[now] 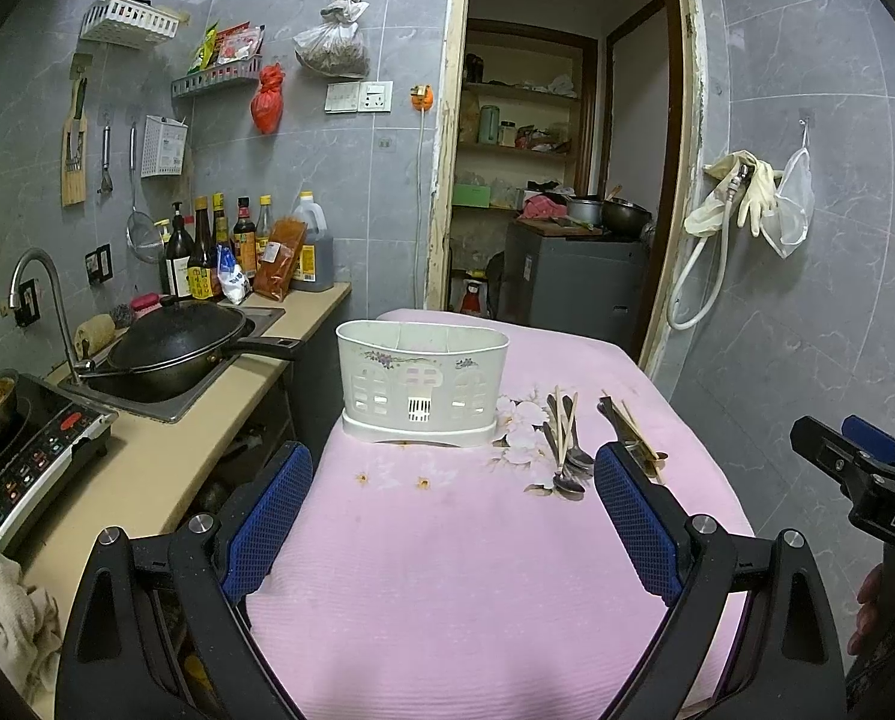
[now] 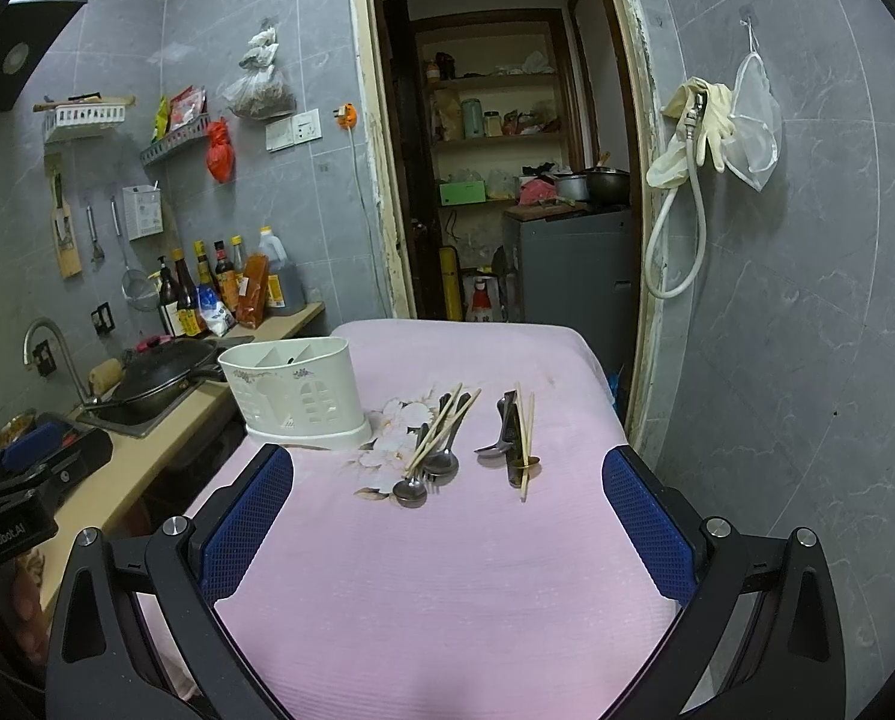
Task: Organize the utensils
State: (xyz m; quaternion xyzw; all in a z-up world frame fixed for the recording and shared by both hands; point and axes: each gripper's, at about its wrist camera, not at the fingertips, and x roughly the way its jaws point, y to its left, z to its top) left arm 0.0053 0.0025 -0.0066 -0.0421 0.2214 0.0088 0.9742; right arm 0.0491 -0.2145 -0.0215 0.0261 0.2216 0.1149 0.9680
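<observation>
Utensils untouched — both grippers wide, level.

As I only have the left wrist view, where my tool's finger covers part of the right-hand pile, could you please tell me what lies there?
Observer: The right pile is dark metal utensils with two chopsticks laid along them, apart from the left pile.
Operator: Thank you. Is the right tool open?
Observer: Yes, the right tool has its fingers spread wide and holds nothing.
Operator: Anything in the caddy?
Observer: The white caddy shows a small dark shape in one compartment; I cannot tell what.
</observation>
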